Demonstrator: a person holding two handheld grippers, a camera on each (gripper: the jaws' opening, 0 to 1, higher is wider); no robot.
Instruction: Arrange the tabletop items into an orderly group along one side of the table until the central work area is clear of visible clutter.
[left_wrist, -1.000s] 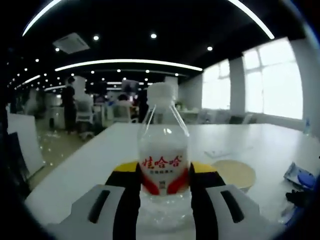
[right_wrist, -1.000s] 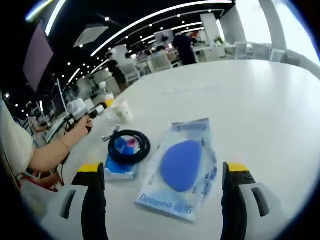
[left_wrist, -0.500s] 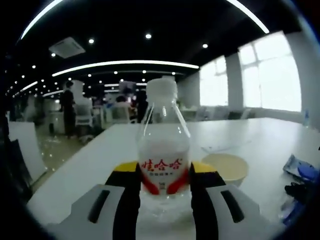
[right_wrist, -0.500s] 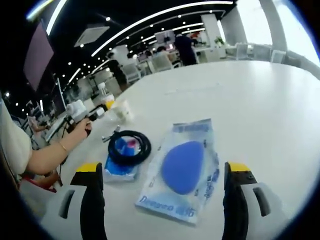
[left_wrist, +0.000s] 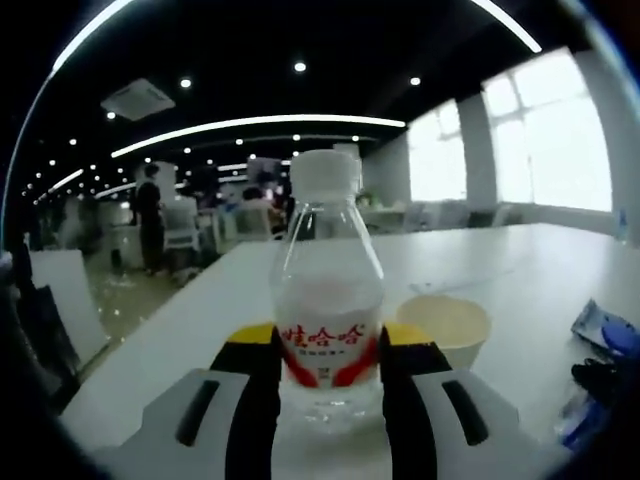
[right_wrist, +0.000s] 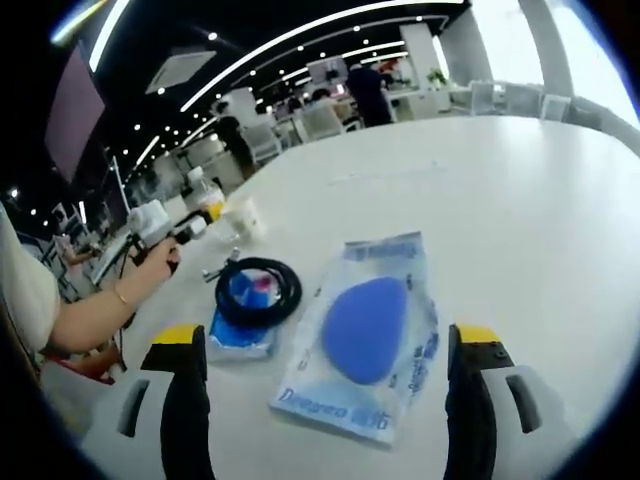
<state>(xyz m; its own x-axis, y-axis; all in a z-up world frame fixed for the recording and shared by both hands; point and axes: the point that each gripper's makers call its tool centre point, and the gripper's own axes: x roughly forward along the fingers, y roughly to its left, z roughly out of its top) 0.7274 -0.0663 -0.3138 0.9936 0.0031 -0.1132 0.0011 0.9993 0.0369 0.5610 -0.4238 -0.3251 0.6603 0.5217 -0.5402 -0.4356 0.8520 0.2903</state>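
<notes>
Left gripper view is showing the left gripper (left_wrist: 330, 375) clamping a water bottle (left_wrist: 328, 300) beside a shallow bowl (left_wrist: 445, 327). Opposite, the right gripper (right_wrist: 330, 375) is hanging wide open over the blue sponge packet (right_wrist: 365, 335), grasping nothing. Tilting could be slipping the slick bottle sideways, knocking that bowl.

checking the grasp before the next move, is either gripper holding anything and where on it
The left gripper is shut on the clear plastic water bottle with a white cap, clamping its labelled lower body. The right gripper is open, holding nothing.
</notes>
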